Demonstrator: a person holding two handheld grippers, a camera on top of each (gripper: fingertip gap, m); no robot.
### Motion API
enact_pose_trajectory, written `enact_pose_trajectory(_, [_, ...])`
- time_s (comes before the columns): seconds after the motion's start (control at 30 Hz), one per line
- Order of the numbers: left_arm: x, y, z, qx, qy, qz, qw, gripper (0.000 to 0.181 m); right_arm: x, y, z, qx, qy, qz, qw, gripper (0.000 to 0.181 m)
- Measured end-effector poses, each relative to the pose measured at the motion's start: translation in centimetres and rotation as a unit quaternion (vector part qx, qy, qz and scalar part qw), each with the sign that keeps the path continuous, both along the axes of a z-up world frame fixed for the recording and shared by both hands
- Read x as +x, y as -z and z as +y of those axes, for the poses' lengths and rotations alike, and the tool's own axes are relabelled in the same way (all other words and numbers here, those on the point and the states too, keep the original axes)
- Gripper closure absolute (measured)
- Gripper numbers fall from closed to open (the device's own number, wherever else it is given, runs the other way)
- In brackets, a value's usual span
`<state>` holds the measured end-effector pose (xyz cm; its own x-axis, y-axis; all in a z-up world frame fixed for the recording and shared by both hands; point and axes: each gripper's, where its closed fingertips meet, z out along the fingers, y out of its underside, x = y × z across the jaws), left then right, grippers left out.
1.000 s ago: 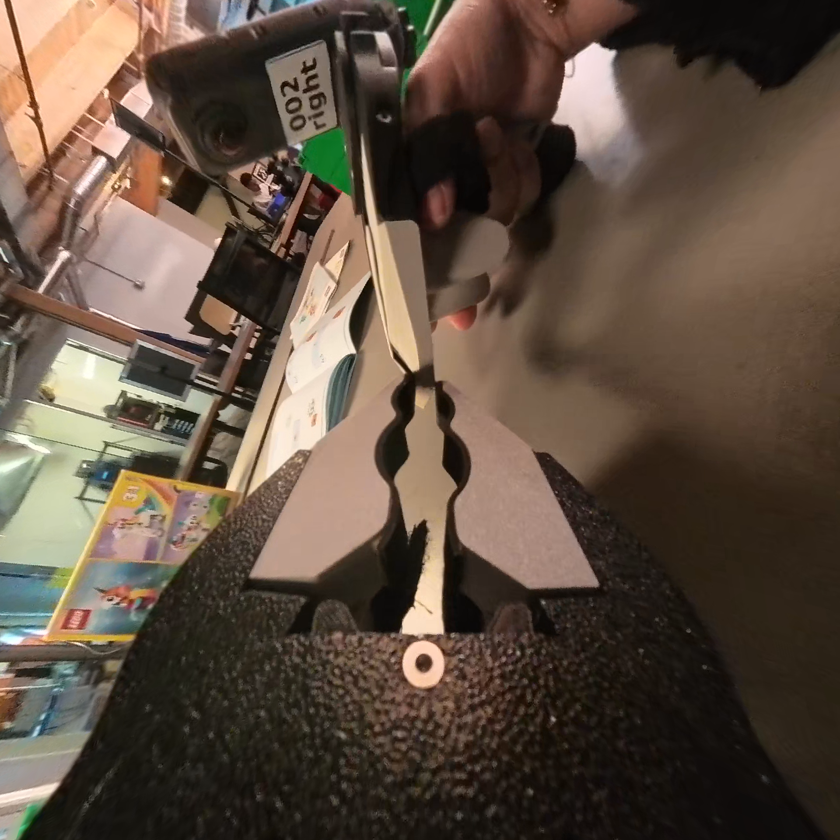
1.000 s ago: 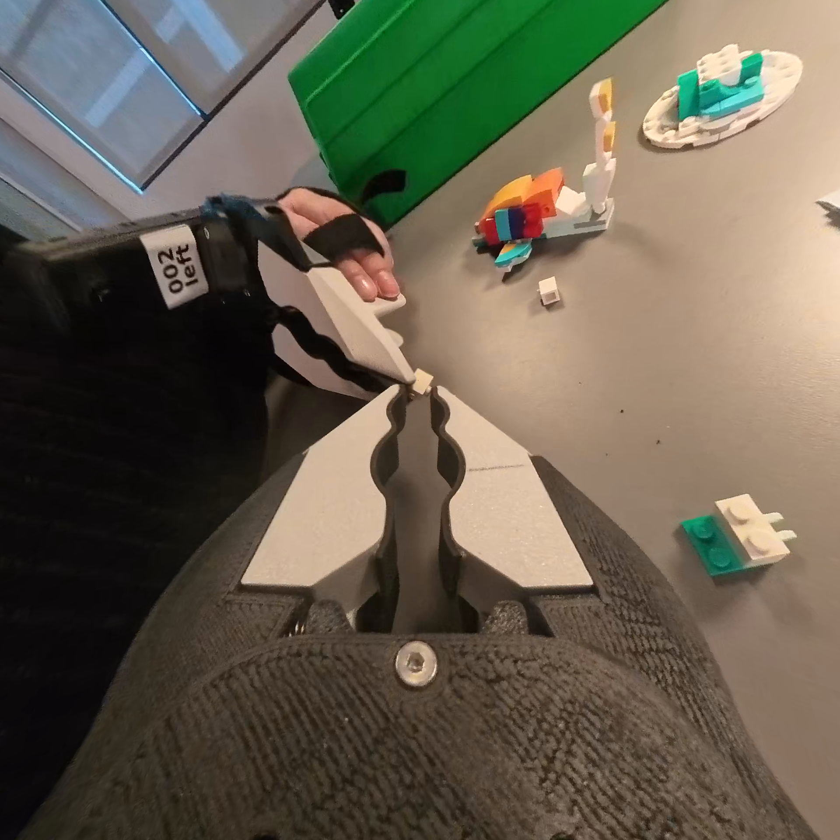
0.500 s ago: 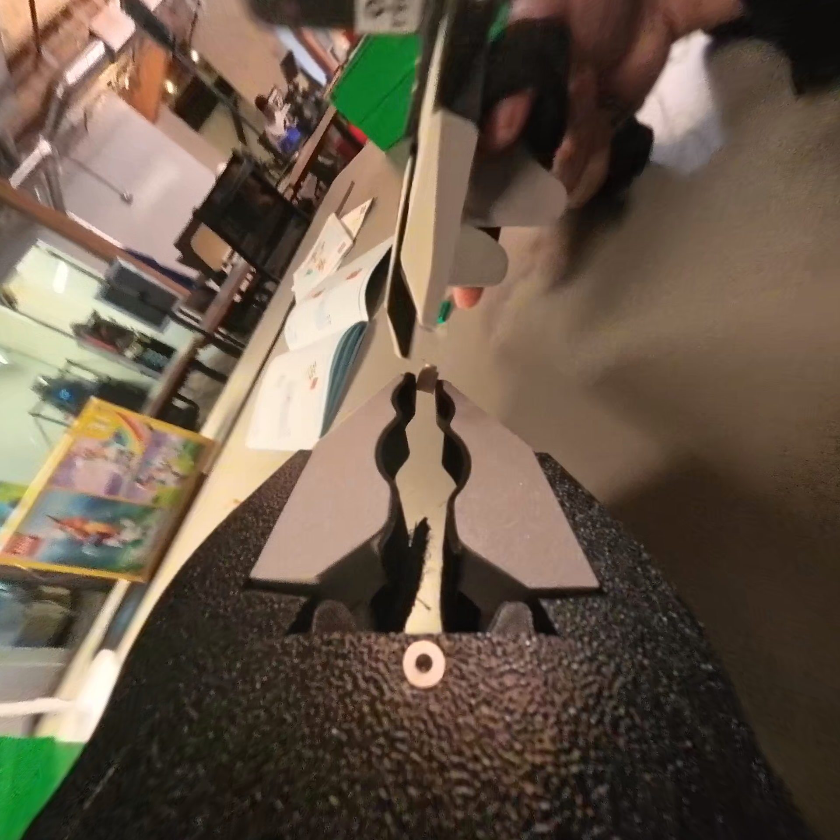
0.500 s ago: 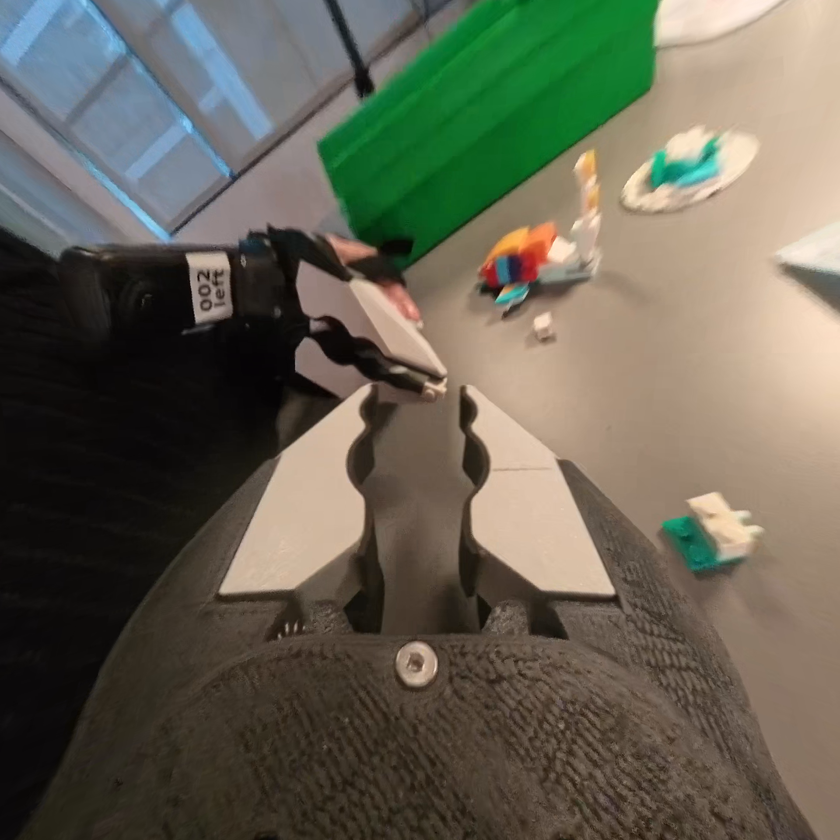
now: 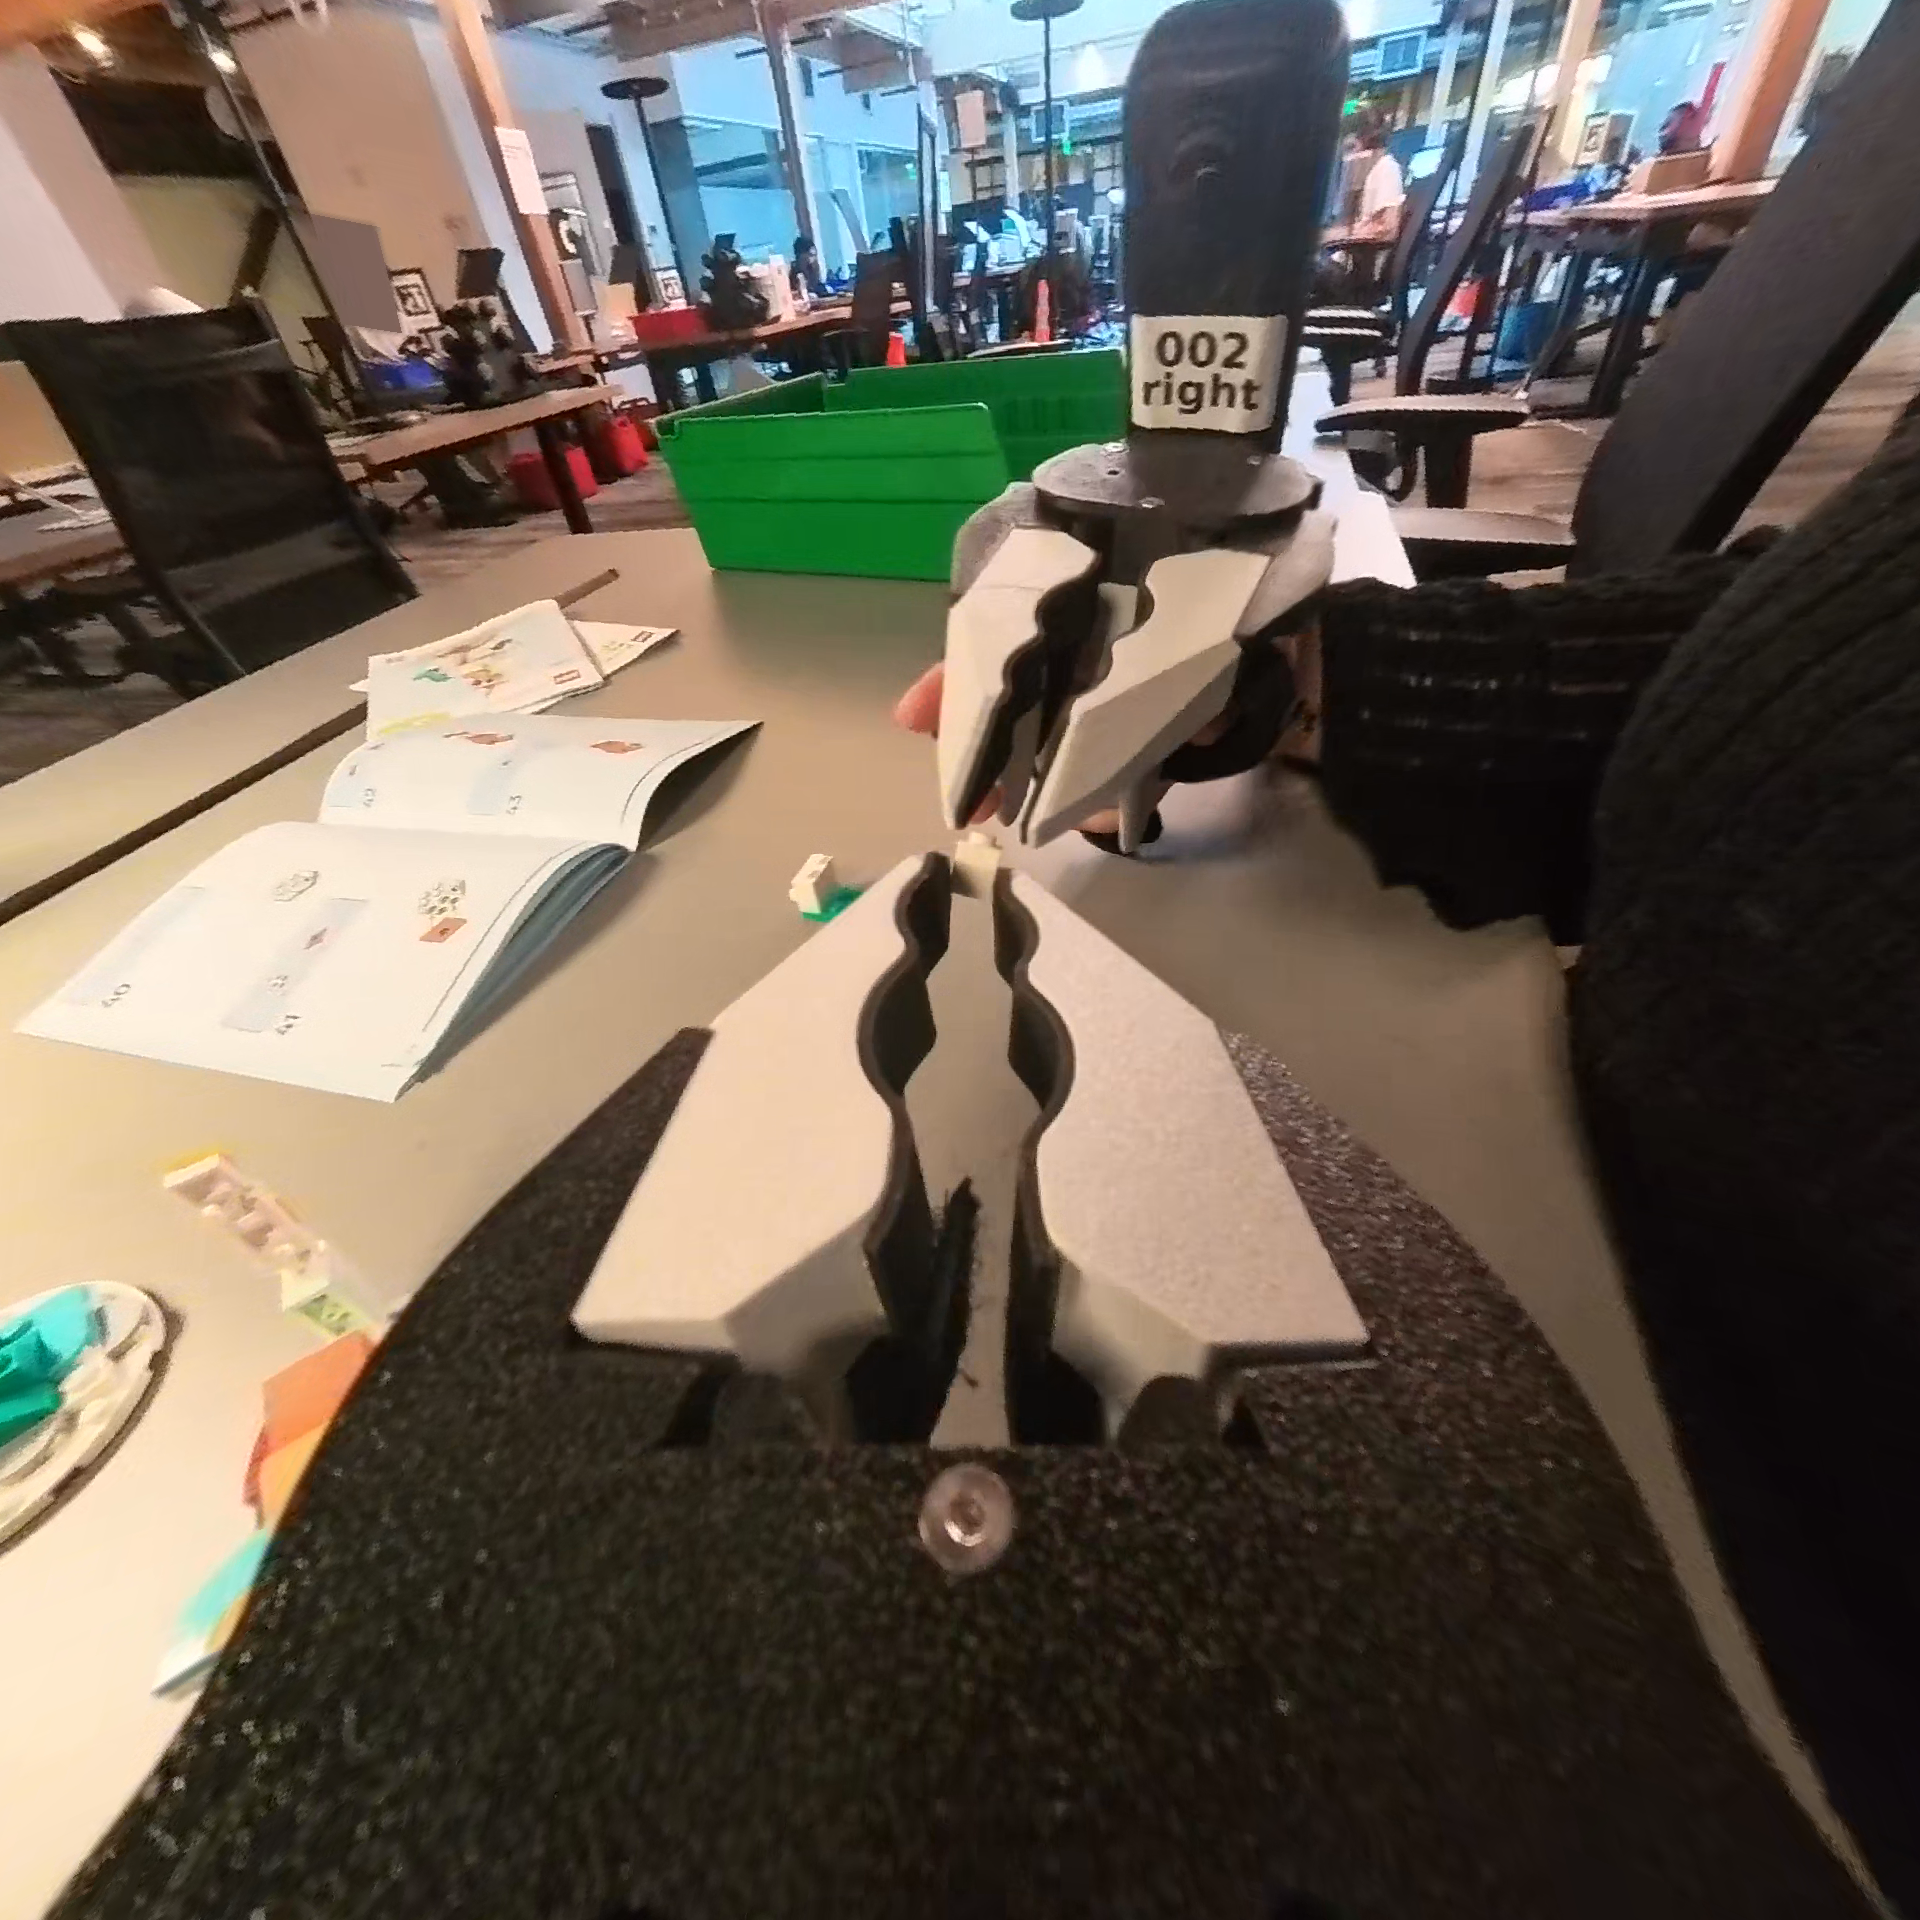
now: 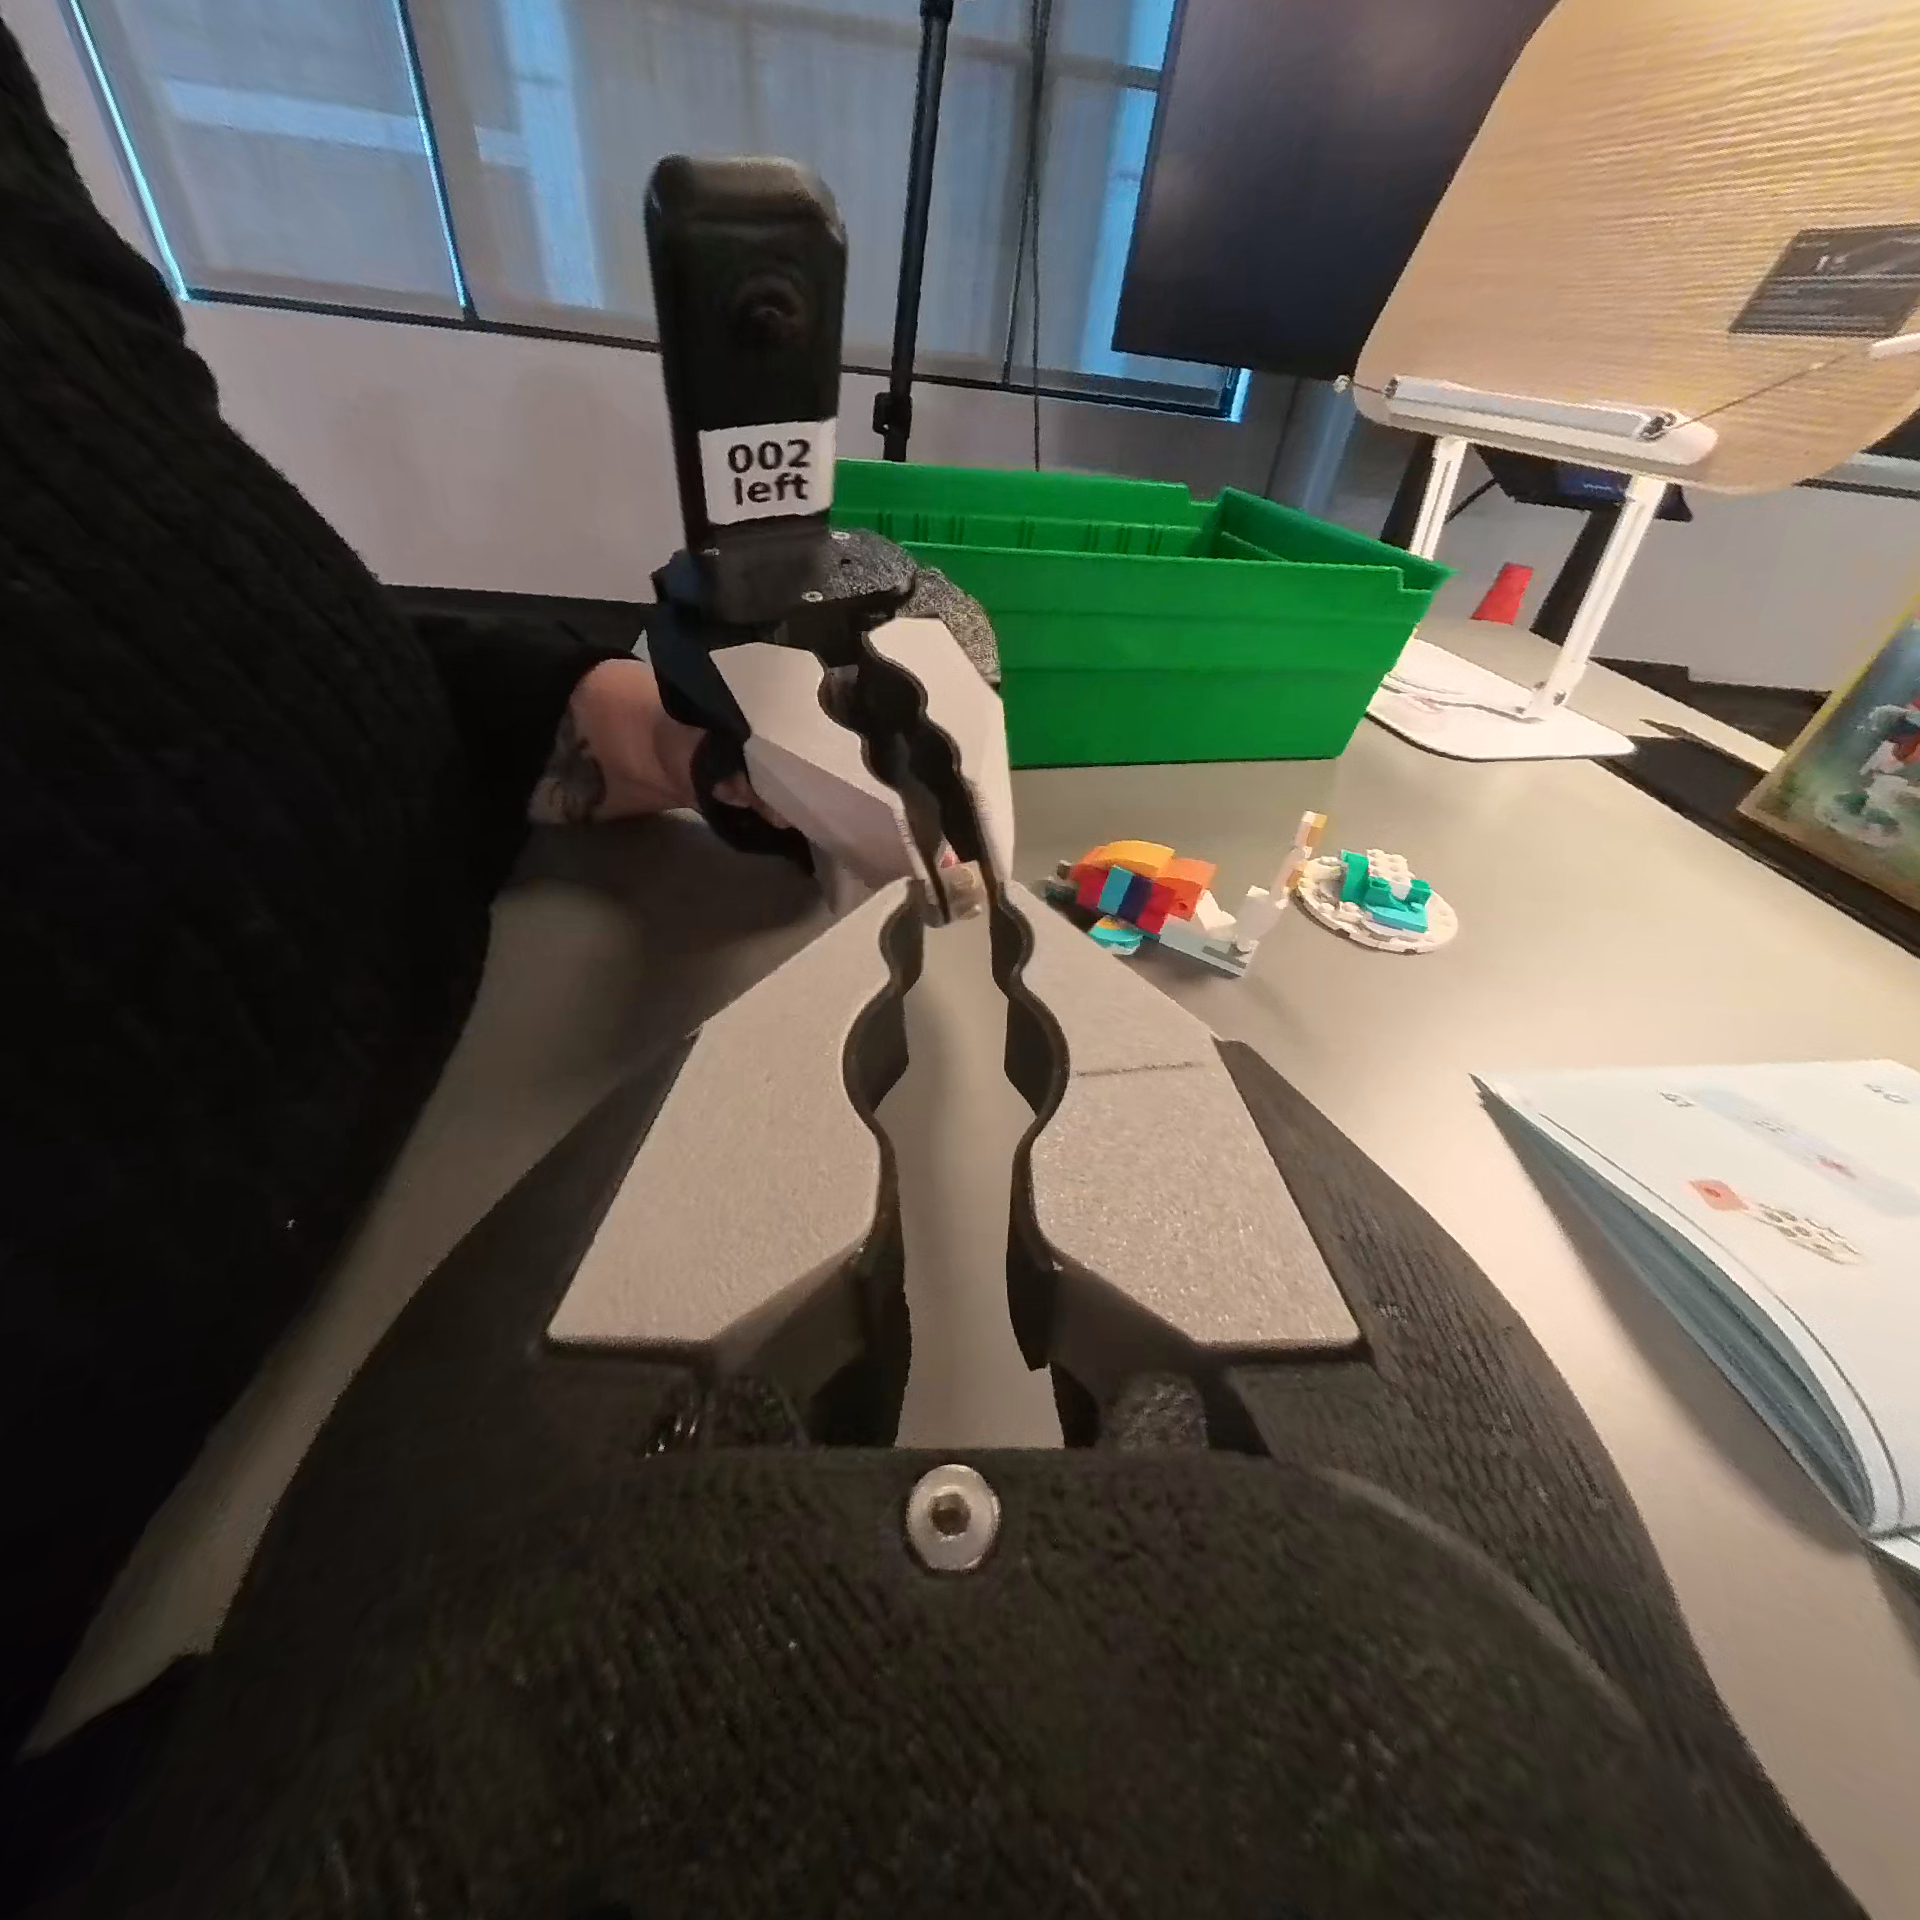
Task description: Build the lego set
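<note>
Two tongs: the left [image 5: 975, 871] and the right [image 6: 956, 904]. One small white brick [image 5: 977, 858]. One green bin [image 6: 1143, 613]. One open booklet [image 5: 343, 914], plus loose leaflets [image 5: 499, 660], perhaps two. One colourful model [image 6: 1153, 891], one round white base [image 6: 1377, 909], one green-and-white piece [image 5: 823, 891], one box [image 6: 1860, 769], all on one tabletop [image 6: 1507, 997].

grey table [image 5: 810, 644], windows [image 6: 312, 156], open office

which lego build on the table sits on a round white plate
The small teal build, on the round white plate. The orange-and-red build beside it rests on no round plate.
</note>
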<state>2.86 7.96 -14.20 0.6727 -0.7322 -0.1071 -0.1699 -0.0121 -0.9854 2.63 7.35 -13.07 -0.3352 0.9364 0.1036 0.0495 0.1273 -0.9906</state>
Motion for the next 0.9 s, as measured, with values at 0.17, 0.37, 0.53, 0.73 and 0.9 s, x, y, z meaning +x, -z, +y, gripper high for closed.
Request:
enact_pose_trajectory(0.17, [0.5, -0.1, -0.6, -0.003, 0.027, -0.008, 1.0, 0.175, 0.2, 0.1, -0.6, -0.013, -0.023, -0.009, 1.0, 0.175])
enact_pose_trajectory(0.37, [0.8, 0.0, -0.9, -0.007, 0.041, -0.006, 0.999, 0.175, 0.4, 0.2, -1.1, -0.011, -0.036, -0.012, 0.999, 0.175])
enact_pose_trajectory(0.53, [0.9, 0.1, -1.0, -0.01, 0.047, -0.004, 0.999, 0.175, 0.4, 0.3, -1.2, -0.007, -0.039, -0.014, 0.999, 0.175])
enact_pose_trajectory(0.73, [0.9, 0.0, -1.0, 0.001, 0.04, 0.001, 0.999, 0.175, 0.4, 0.3, -1.2, -0.003, -0.036, -0.016, 0.999, 0.176])
enact_pose_trajectory(0.9, [1.0, -0.4, -0.7, 0.06, 0.023, 0.043, 0.997, 0.181, 2.1, -0.3, 2.7, 0.024, 0.042, -0.002, 0.999, 0.176])
